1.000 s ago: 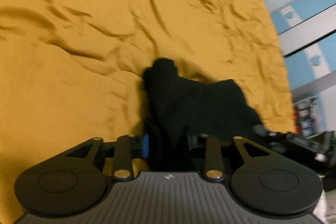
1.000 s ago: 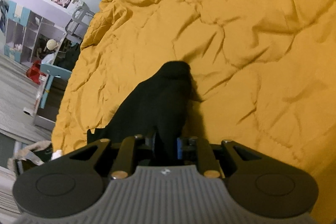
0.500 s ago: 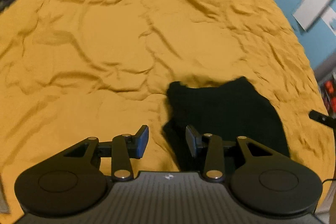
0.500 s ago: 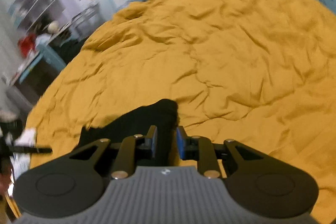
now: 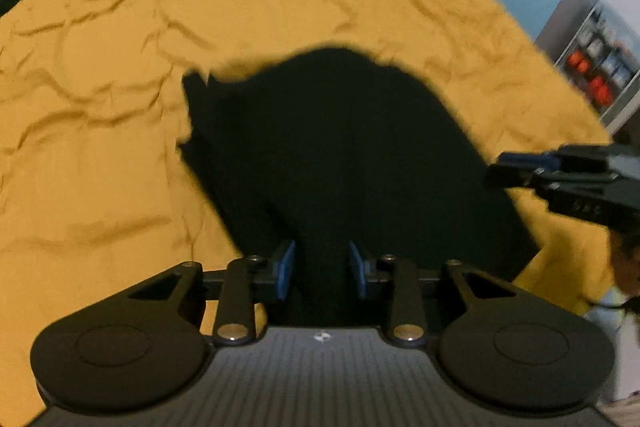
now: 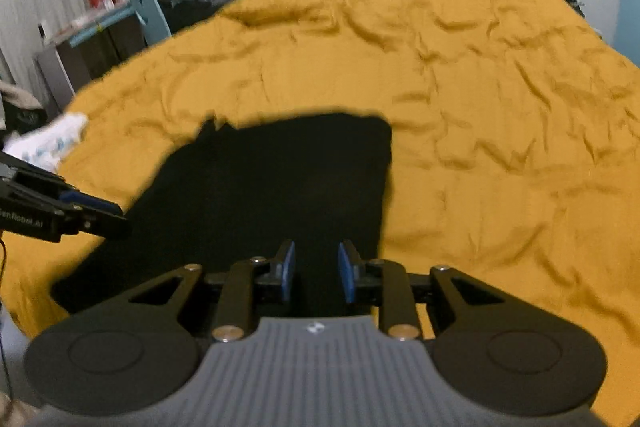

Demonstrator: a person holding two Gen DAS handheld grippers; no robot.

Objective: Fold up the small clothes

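A small black cloth garment (image 5: 340, 155) is being shown spread out on a bed covered by a wrinkled mustard-yellow quilt (image 5: 100, 147), close to the near edge of the bed. In the right wrist view the same garment (image 6: 272, 187) is being seen as a roughly square dark patch with a ragged corner at its far left.

The left gripper (image 5: 322, 263) is being held above the near part of the garment, pointed steeply down. Its blue-padded fingers (image 5: 286, 265) are standing apart with a clear gap between them; they have just been closing somewhat, yet only dark cloth lying below is being seen through the gap, and nothing is being pinched by the pads. From the right wrist camera this gripper (image 6: 108, 215) is being seen coming in from the left edge, over the left border of the garment.

The right gripper (image 6: 316, 269) is likewise being held over the near edge of the garment, its blue fingers (image 6: 346, 275) parted a little and having just been opening slightly. No cloth is being pressed between them. In the left wrist view it (image 5: 496, 167) is being seen reaching in from the right, over the right border of the garment.

A white crumpled cloth (image 6: 48, 143) is lying at the left edge of the bed.
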